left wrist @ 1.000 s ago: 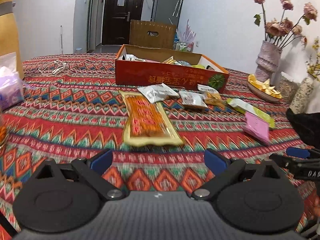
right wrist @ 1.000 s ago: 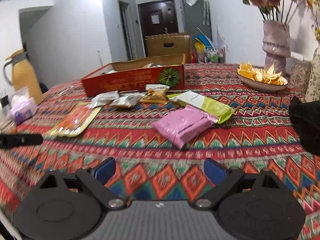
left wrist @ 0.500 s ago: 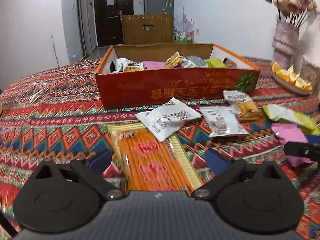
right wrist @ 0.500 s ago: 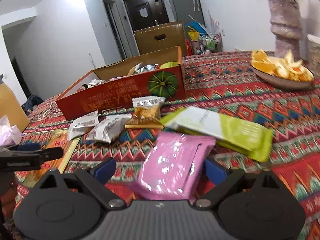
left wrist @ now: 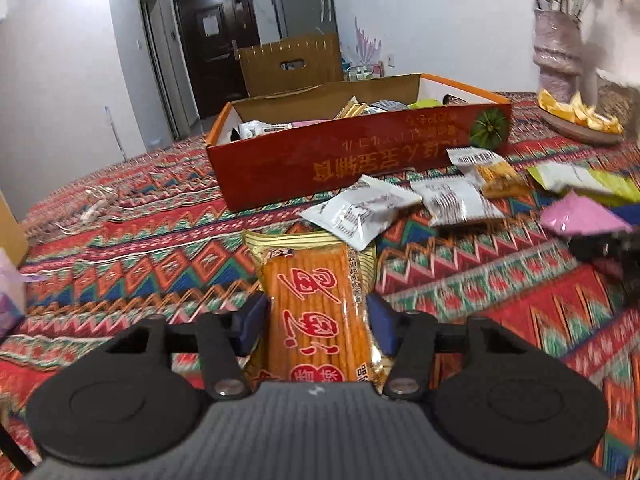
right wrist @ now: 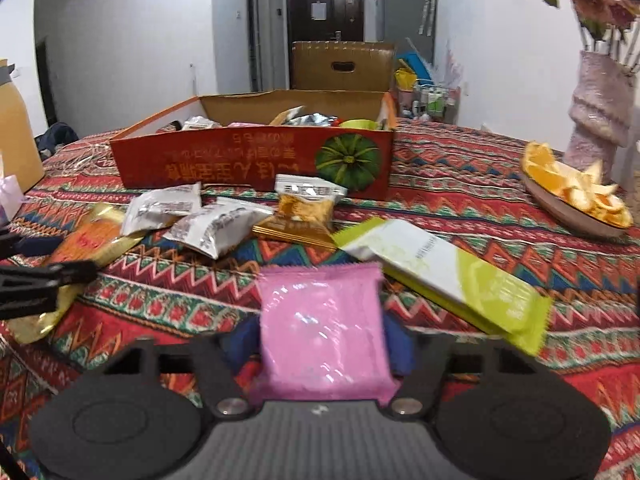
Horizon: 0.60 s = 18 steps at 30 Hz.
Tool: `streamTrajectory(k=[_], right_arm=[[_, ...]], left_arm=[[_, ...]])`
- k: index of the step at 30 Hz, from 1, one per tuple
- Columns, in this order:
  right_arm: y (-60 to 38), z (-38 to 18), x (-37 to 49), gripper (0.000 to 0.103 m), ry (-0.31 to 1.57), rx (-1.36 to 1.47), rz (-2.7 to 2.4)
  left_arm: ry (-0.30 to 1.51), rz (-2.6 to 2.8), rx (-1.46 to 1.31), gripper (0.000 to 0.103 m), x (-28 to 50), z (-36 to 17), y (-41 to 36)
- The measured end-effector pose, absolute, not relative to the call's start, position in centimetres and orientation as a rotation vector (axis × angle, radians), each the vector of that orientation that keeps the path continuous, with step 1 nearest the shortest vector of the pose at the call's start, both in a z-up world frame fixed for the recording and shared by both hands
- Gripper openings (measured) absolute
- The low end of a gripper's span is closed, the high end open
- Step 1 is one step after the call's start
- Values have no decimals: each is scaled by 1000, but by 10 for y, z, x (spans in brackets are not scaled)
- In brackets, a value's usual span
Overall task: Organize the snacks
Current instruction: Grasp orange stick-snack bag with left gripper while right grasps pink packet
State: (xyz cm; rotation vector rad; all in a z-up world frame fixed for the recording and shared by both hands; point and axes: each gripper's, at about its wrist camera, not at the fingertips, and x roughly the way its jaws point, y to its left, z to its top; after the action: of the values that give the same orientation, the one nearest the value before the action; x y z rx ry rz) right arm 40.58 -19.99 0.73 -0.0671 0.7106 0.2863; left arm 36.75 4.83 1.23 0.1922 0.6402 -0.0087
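The left gripper (left wrist: 316, 322) has its jaws closing around one orange pack of stick biscuits (left wrist: 316, 312); the blue pads touch both long sides of the pack, which lies on the surface (left wrist: 140, 248) at the lower middle of the frame. The right gripper (right wrist: 320, 340) is also closing its jaws, on one pink packet (right wrist: 322, 332), and the pads press against its two edges at the lower middle of that frame.

One red cardboard box (right wrist: 256, 160) stands in the middle of both views, open on top, with several snacks inside; their number cannot be told. In front of the box lie two white packets (right wrist: 192, 212), overlapping each other. Just beside them to the right is one packet with yellow crisps (right wrist: 308, 204), resting on one flat golden packet (right wrist: 296, 232). One long green and white packet (right wrist: 448, 272) lies just to the right of the pink one.

At the right edge of the frame, one plate with orange peels (right wrist: 576, 204) and one vase with flowers (right wrist: 596, 116) stand.
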Motion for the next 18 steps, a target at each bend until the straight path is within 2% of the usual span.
streamTrajectory(k=[7, 18], right_arm=[[-199, 12, 360, 61, 718, -46, 358], [-188, 37, 288, 61, 643, -40, 453]], left_arm=[[663, -4, 83, 42, 310, 24, 64], [558, 48, 45, 42, 238, 60, 63]])
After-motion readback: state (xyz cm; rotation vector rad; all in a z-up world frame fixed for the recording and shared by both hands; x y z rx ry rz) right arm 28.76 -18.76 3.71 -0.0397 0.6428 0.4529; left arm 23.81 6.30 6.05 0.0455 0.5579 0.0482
